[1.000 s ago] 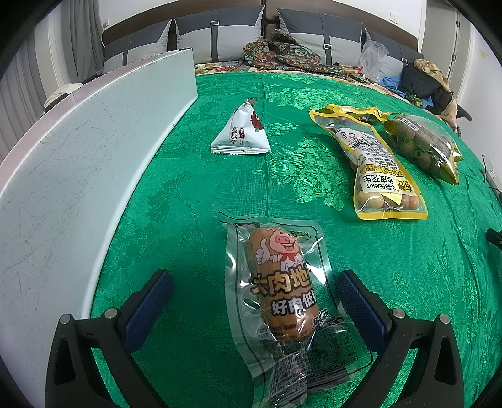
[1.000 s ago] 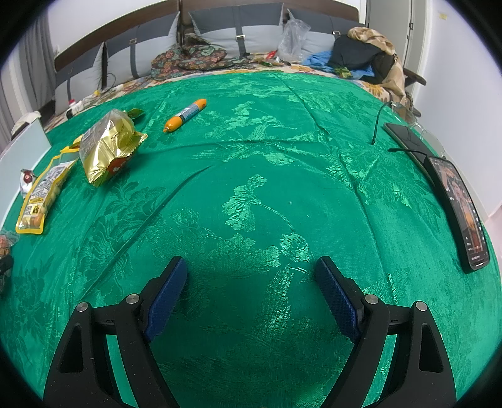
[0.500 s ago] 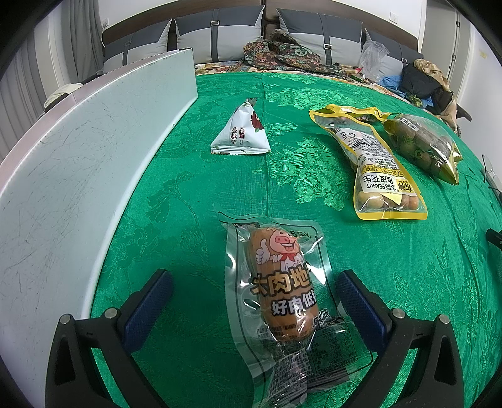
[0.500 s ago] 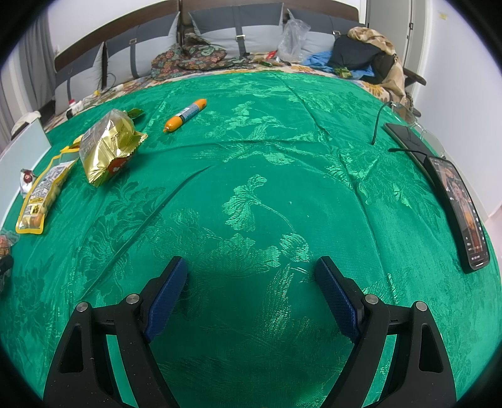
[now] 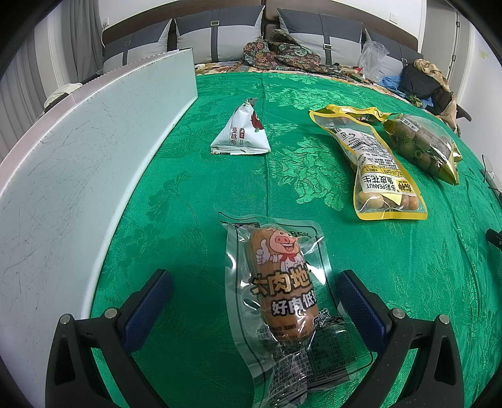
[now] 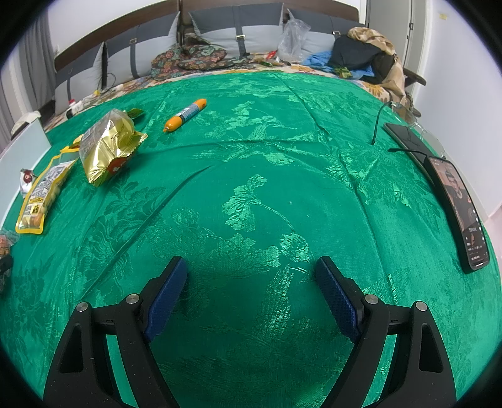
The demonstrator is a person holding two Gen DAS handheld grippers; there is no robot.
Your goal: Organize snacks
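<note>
Left wrist view: my left gripper (image 5: 254, 290) stands wide open and grips nothing; its blue pads (image 5: 360, 306) flank a clear vacuum-packed sausage pack (image 5: 280, 301) with a cartoon pig on it, lying flat on the green cloth (image 5: 194, 194), the pads apart from the wrapper on both sides. Along the left runs a white board (image 5: 78, 150), standing upright on edge. Farther off, near centre, lies a white triangular snack pouch (image 5: 243, 133). To the far right lies a yellow peanut bag (image 5: 378, 166), and just beside it on its right a gold-trimmed clear bag of round nuts (image 5: 423, 144); whether the two touch I cannot tell. Right wrist view: my right gripper (image 6: 251, 277) is likewise spread wide and empty, with only bare green cloth (image 6: 251, 175) between its fingers. At far left lie the gold foil bag (image 6: 108, 147) and the yellow peanut bag (image 6: 40, 194), close together. An orange sausage stick (image 6: 185, 115) lies alone beyond them, toward the far centre. On the right edge rests a lit phone (image 6: 461, 210), with a dark flat device (image 6: 404, 139) beyond it. Pillows (image 6: 238, 26) and heaped clothing (image 6: 360, 53) line the far end.
</note>
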